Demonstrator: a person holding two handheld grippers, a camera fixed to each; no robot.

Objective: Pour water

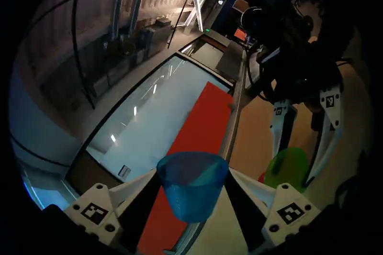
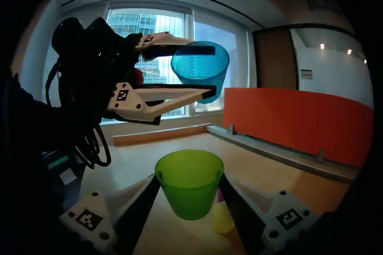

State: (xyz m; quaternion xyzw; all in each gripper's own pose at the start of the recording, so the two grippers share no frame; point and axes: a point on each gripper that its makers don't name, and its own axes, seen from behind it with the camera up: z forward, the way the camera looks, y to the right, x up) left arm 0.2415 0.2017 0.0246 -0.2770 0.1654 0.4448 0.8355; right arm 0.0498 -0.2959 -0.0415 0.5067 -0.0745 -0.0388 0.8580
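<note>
my left gripper (image 1: 193, 178) closed on both sides of the blue cup (image 1: 191, 197) | my right gripper (image 2: 190, 181) closed likewise on the green cup (image 2: 190, 193) | blue cup held higher than the green one, apart from it | table (image 2: 268, 164) beneath, orange panel (image 2: 297, 121) behind

Blue cup (image 1: 192, 185) between the fingers (image 1: 127, 186): translucent plastic, fine moulded rings, slight gloss. Green cup (image 2: 190, 183): translucent plastic, smooth, satin. Fingers: white matt plastic, printed black-and-white tags. Counter (image 2: 268, 161) beyond the fingers: pale wood, smooth, low sheen. Red panel (image 2: 297, 116) past it: flat matt. Window glass (image 2: 163, 23): clear, reflective.
</note>
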